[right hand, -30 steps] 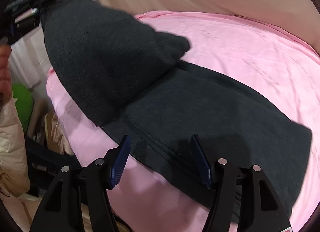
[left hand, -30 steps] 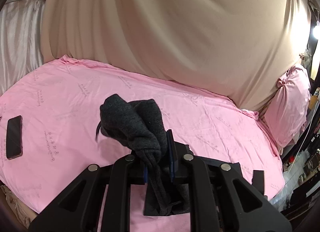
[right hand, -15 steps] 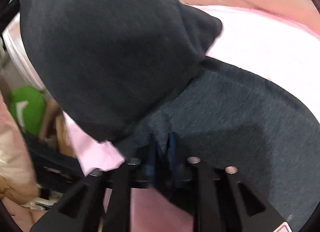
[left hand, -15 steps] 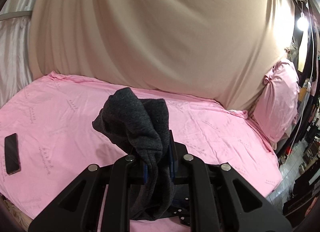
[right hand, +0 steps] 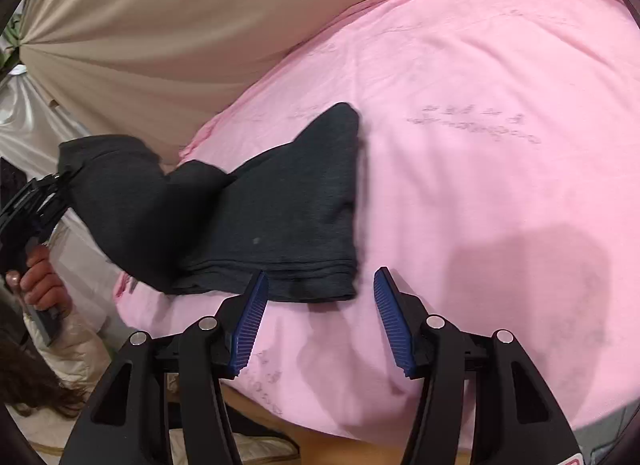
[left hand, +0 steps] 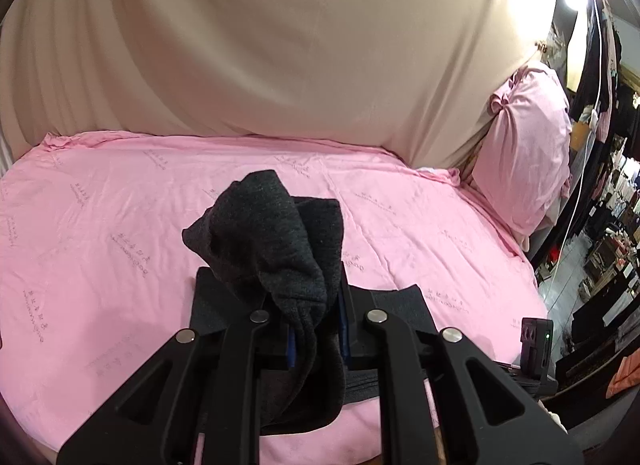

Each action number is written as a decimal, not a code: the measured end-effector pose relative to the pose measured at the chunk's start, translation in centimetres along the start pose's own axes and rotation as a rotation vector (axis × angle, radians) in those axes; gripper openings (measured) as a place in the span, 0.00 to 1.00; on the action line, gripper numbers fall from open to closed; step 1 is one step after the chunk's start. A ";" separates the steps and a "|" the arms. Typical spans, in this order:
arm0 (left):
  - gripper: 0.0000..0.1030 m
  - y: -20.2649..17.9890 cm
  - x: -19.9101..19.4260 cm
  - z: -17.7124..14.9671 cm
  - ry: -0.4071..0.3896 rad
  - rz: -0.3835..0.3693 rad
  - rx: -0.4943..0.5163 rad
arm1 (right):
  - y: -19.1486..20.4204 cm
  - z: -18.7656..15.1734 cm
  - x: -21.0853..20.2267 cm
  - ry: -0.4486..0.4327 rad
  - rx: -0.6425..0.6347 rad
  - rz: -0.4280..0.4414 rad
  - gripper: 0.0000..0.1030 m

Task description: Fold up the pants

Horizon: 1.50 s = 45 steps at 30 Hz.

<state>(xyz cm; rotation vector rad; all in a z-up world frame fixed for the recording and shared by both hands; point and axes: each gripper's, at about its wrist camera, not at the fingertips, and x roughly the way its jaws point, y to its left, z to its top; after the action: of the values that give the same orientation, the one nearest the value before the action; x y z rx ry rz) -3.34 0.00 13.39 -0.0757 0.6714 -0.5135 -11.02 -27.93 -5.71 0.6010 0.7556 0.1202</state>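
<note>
The left claw (left hand: 316,329) is clamped tight on a bunched end of the dark grey pants (right hand: 288,217), lifting that end above the pink bed (left hand: 120,225). The rest of the pants lies flat on the sheet, filling the lower centre of the left wrist view and the centre left of the right wrist view. The right claw (right hand: 318,321) is spread wide and holds nothing, its blue pads (right hand: 248,325) just short of the flat portion's near hem.

The step in hand looks like carrying the raised end over the flat part to make a fold. To do it well, the left claw should lay the fabric down with edges aligned and let go only once it rests flat; the right claw could pin or grip the near hem to stop the layer sliding.

Only the right wrist view shows the lifted cloth draping from the left claw at the left edge, with the person's hand (right hand: 40,285) below it. Only the left wrist view shows the pink pillow (left hand: 524,153) at the right.
</note>
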 end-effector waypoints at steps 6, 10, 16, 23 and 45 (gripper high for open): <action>0.14 -1.9 1.9 -0.7 0.048 -0.003 0.033 | 0.8 1.1 -0.8 -0.049 0.076 0.123 0.10; 0.14 -3.5 3.7 -1.6 0.105 -0.041 0.069 | -0.5 -1.0 -0.1 0.028 0.077 -0.060 0.00; 0.15 -5.5 6.0 -3.1 0.176 -0.083 0.110 | -0.2 0.7 -3.3 -0.105 0.071 -0.083 0.36; 0.17 -6.0 6.0 -3.3 0.173 -0.085 0.111 | -1.0 2.2 1.5 -0.010 0.001 -0.129 0.46; 0.17 -8.2 7.4 -2.9 0.196 -0.104 0.158 | 0.2 11.8 7.6 0.002 -0.011 -0.056 0.08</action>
<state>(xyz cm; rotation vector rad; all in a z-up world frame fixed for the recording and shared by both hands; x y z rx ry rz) -3.76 -10.43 8.71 0.0898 0.8189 -0.6787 2.54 -30.96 -3.55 0.5690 0.7727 0.0727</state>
